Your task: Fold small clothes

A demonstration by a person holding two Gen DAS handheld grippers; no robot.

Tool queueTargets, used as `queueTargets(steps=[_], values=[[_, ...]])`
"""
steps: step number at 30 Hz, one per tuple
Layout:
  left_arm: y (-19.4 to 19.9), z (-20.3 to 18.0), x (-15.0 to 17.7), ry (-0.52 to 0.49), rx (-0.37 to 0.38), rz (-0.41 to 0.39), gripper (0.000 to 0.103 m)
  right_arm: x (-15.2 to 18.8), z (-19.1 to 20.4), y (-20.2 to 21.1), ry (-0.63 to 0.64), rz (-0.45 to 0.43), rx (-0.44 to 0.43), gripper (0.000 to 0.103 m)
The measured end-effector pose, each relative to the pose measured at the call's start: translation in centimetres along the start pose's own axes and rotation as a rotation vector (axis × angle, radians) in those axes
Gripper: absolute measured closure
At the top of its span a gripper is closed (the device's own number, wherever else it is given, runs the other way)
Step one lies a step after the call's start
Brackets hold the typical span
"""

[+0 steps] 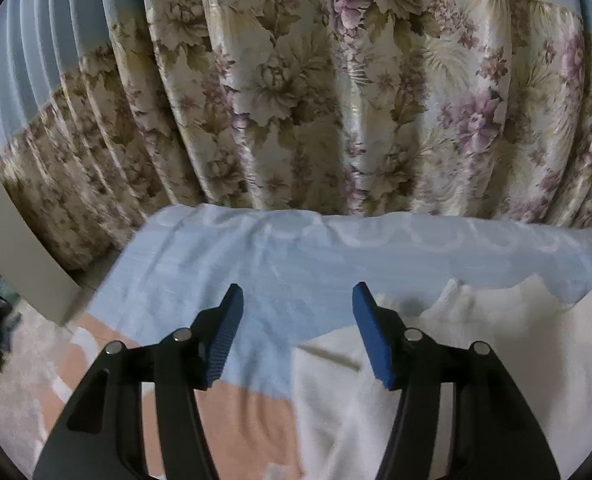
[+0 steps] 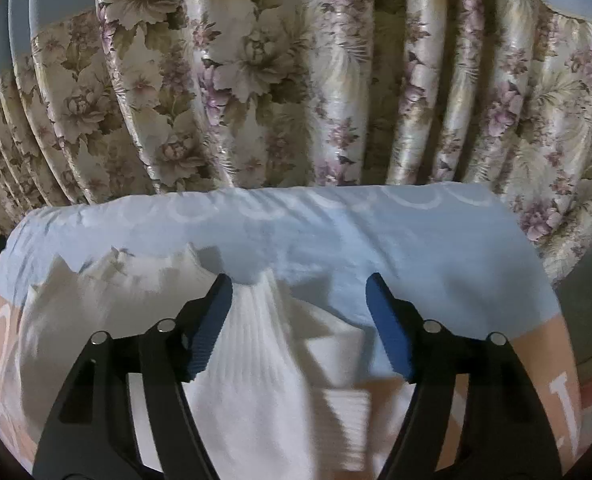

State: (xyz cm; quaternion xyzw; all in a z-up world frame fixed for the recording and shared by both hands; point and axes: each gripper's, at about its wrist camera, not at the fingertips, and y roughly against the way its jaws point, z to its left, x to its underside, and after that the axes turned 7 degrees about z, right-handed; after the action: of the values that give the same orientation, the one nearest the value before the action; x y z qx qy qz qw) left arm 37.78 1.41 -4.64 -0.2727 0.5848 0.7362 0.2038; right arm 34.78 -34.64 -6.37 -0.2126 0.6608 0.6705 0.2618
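Both jaws gape wide and empty: your left hand-held gripper (image 1: 296,330) hovers at the garment's (image 1: 476,360) 9 o'clock edge, your right hand-held gripper (image 2: 299,326) straddles its ribbed part. It lies crumpled on the towel (image 2: 336,232). Judging so, you're between grasps; next, pinch an edge.

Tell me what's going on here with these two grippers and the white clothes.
A person holds a gripper in each hand over a white garment spread on a light blue and peach cloth, with a floral curtain behind. The left gripper is open, poised near the garment's left edge. The right gripper is also open, above the ribbed middle of the garment. Neither grips anything, so no fold is under way at this moment.
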Motion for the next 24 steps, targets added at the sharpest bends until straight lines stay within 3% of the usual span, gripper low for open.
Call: queueTargets(steps=[2, 6, 11, 18, 24], values=[[0.2, 0.6, 0.5, 0.012, 0.002, 0.004, 0.045, 0.8, -1.3, 0.6, -0.012, -0.005, 0.019, 0.026], [1.2, 1.1, 2.8, 0.040, 0.094, 0.014, 0.044, 2.8, -3.5, 1.0, -0.045, 0.017, 0.012, 0.022], [3.1, -1.3, 6.0, 0.017, 0.124, 0.027, 0.041, 5.8, -4.4, 1.0, -0.044, 0.042, 0.030, 0.020], [4.3, -6.0, 10.1, -0.012, 0.237, 0.040, 0.037, 8.1, -3.0, 0.9, -0.025, 0.060, 0.003, 0.017], [4.3, -8.5, 11.2, -0.035, 0.271, 0.052, 0.031, 8.8, -1.6, -0.1, -0.014, 0.084, -0.017, 0.016]])
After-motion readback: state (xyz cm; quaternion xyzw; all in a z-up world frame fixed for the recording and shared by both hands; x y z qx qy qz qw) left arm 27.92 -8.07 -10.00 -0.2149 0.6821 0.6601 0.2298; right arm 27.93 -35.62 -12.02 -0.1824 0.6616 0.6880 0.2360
